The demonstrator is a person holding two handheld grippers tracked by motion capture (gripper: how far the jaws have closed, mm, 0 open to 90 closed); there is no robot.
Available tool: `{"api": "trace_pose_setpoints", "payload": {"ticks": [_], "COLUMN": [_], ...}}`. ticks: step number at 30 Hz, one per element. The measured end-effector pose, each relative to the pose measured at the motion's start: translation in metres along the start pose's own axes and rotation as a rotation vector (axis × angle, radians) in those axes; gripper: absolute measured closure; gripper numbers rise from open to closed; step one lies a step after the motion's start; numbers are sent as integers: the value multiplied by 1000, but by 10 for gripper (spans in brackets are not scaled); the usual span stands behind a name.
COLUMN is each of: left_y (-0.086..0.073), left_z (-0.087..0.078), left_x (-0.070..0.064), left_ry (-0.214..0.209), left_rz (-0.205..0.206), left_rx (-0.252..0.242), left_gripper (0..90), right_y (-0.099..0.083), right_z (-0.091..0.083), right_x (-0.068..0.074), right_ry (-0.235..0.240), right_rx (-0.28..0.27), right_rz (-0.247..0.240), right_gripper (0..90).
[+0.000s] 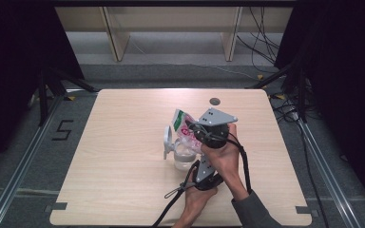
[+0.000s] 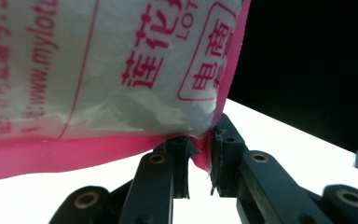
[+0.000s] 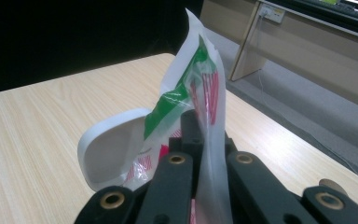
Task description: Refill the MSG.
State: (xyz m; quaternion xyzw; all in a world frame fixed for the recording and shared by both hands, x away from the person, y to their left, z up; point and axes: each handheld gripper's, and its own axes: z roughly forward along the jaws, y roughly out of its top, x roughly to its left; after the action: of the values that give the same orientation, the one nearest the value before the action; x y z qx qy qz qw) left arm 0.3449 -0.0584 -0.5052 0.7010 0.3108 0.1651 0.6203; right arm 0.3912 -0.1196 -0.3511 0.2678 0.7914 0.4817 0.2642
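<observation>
- High view: both hands work close together over the middle of the worktop [image 1: 123, 190], a bit toward its near edge and right of centre.
- Plastic bag [image 1: 184, 127], white with pink and green print, held tilted above a clear container [image 1: 184, 159] that stands on the worktop.
- White lid [image 1: 168, 141] stands up on the container's left side, flipped open.
- Right gripper [image 1: 200, 135], grey plate on top, is at the bag; right gripper view: jaws pressed together on a clear fold of the bag [image 3: 200, 88], lid [image 3: 114, 149] just beyond.
- Left gripper [image 1: 196, 172] lower, nearer the near edge, just right of the container; left gripper view: jaws pinch the pink bottom seam of the bag [image 2: 121, 70], slight gap between the pads.
- Cable trails from the left gripper toward the near edge.
</observation>
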Motion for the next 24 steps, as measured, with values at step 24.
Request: {"api": "trace_pose_setpoints", "payload": {"ticks": [24], "left_y": [0], "left_z": [1], "left_x": [0], "left_ry": [2], "left_rz": [-1], "left_rx": [1], "left_gripper": [788], "right_y": [0], "right_z": [2], "right_x": [2], "right_ry": [22], "right_rx": [16], "right_rz": [2], "right_gripper": [900]}}
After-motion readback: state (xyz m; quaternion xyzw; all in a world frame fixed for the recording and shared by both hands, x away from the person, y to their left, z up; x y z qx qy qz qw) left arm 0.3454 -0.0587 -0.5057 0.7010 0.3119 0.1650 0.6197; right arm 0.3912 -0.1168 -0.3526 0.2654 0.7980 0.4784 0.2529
